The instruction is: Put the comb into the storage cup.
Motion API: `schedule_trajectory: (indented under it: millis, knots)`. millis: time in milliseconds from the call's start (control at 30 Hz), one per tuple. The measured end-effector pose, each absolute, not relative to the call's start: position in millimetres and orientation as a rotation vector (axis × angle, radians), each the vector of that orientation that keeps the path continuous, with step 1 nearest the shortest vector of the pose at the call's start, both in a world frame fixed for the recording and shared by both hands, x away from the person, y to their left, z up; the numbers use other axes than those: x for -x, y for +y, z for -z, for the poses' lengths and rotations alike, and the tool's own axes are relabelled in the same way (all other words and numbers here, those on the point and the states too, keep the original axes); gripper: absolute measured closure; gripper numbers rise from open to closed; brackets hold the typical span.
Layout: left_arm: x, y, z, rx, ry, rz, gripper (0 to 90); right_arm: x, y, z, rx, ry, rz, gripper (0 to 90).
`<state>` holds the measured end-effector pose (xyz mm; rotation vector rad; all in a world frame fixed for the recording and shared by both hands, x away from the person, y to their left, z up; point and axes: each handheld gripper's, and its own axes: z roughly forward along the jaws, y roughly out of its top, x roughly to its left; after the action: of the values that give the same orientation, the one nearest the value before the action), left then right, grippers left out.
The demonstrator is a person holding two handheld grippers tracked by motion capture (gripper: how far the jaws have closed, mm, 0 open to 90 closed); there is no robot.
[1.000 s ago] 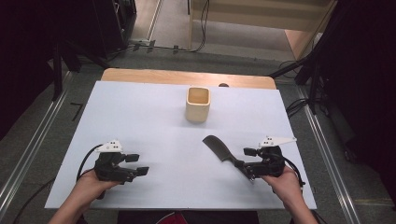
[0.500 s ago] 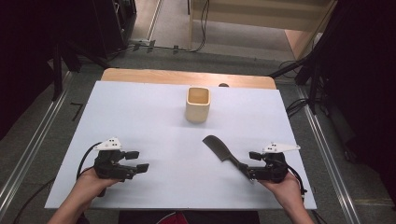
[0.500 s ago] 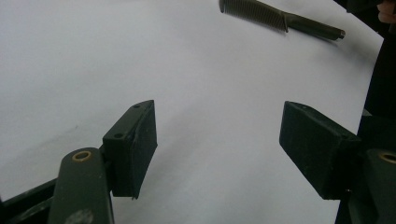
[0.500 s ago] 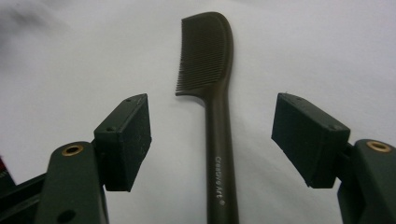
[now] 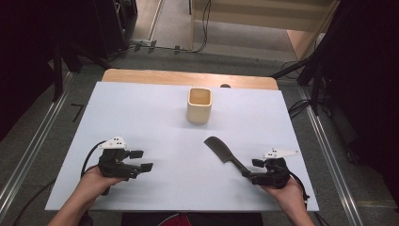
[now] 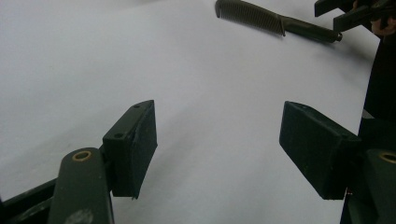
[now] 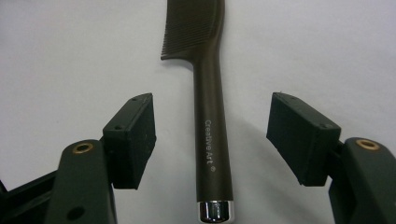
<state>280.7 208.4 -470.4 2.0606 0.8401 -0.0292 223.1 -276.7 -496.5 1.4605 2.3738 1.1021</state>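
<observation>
Tongs in the right hand straddle the handle of a dark brown plastic comb with a chrome end cap — jaws spread, having just closed a little, pads clear of the handle on both sides. The comb lies flat on the white tabletop, right of centre near the front edge. Left tongs rest spread and empty, well apart. A beige square cup stands upright beyond.
</observation>
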Motion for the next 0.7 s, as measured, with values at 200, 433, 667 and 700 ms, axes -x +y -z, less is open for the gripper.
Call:
schedule_trajectory:
  millis: [200,433,667,700]
  knots:
    - [-282.3,206.7,470.6,-2.063,0.839,0.032,28.7,-221.8,-273.1,505.2,-1.49,2.408,-1.041,40.5]
    - [-282.5,207.2,470.8,-2.056,0.843,0.031,28.8,-220.5,-264.9,509.1,-1.462,2.436,-0.987,50.4]
    - [-283.0,207.5,470.5,-2.058,0.845,0.017,28.8,-218.0,-265.1,511.3,-1.454,2.4,-0.973,64.4]
    - [-283.1,207.9,470.4,-2.053,0.848,0.018,28.8,-218.0,-265.1,511.3,-1.454,2.4,-0.973,64.4]
